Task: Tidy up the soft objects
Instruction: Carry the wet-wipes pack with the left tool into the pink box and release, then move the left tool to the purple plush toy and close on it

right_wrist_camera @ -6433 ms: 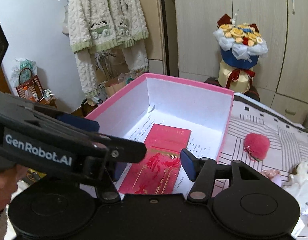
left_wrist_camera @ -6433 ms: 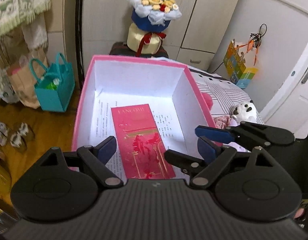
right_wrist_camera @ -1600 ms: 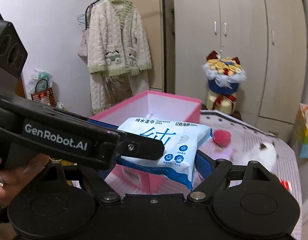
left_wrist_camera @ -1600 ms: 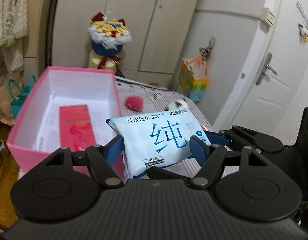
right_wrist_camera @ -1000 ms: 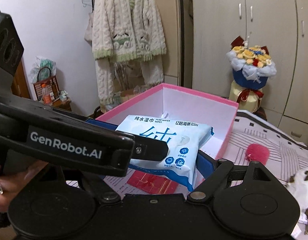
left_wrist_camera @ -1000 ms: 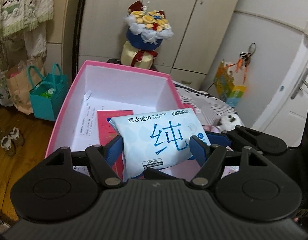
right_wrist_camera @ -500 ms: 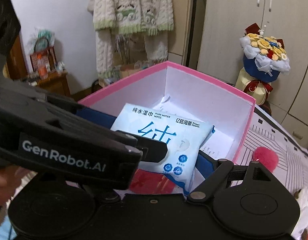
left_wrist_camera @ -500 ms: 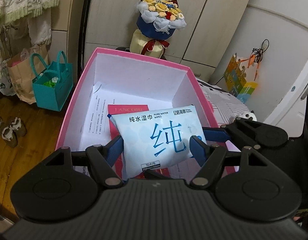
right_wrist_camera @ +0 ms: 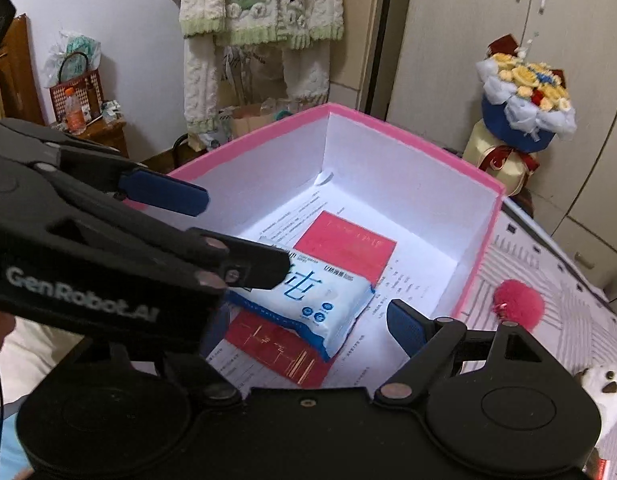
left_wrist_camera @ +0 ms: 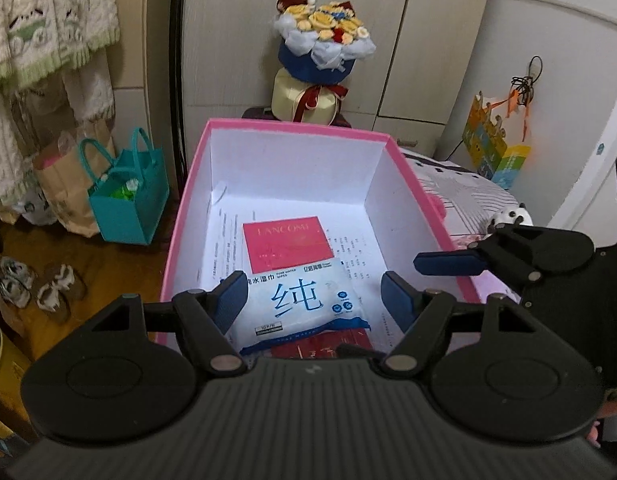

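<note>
Your wipes pack [left_wrist_camera: 302, 300] lies in the box [left_wrist_camera: 382, 184] at the near end, on the envelope [left_wrist_camera: 286, 242] (itself on printed sheets). The bouquet [left_wrist_camera: 320, 64] stands behind the box at 12 o'clock, the handled bag [left_wrist_camera: 126, 200] at 10, the plush panda [left_wrist_camera: 510, 216] at 2.

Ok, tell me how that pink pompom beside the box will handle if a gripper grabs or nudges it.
The pink pompom looks fluffy, so it would probably squash between the fingers and weigh little. Its round shape suggests a nudge could roll it across the striped bedcover. Something small hangs at its left side, perhaps a clasp; too small to tell.
</note>
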The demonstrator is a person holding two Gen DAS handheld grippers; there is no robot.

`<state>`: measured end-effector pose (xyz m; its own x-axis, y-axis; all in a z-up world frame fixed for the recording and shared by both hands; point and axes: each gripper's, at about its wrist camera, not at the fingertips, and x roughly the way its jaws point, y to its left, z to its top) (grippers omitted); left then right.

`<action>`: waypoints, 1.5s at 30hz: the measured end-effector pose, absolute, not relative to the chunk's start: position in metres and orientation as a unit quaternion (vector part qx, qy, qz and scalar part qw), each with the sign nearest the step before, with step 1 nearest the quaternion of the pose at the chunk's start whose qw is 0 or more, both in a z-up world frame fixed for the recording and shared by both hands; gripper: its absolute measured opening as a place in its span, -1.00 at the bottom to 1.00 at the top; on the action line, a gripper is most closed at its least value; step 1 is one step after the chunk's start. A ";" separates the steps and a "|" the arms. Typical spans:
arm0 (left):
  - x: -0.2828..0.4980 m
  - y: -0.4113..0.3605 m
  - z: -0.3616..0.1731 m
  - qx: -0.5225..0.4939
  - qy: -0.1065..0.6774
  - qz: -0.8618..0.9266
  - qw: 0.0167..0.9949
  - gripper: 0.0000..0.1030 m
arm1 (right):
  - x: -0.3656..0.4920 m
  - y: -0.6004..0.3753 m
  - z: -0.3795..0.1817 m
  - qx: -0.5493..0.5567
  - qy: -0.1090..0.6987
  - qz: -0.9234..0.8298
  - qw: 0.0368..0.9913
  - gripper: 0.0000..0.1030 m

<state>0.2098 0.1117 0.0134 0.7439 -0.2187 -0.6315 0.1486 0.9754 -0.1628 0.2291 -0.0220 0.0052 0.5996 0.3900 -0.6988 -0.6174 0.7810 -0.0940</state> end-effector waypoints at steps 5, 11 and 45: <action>0.191 0.107 0.035 -0.035 0.325 -0.105 0.939 0.46 | 0.212 -0.033 0.023 -0.156 0.323 0.285 0.889 0.72; 0.160 0.097 0.058 -0.022 0.302 -0.122 0.945 0.50 | 0.191 -0.056 0.043 -0.141 0.298 0.285 0.900 0.72; 0.137 -0.060 0.017 0.004 0.343 -0.270 0.900 0.47 | 0.130 -0.283 -0.012 -0.020 0.231 0.231 0.945 0.73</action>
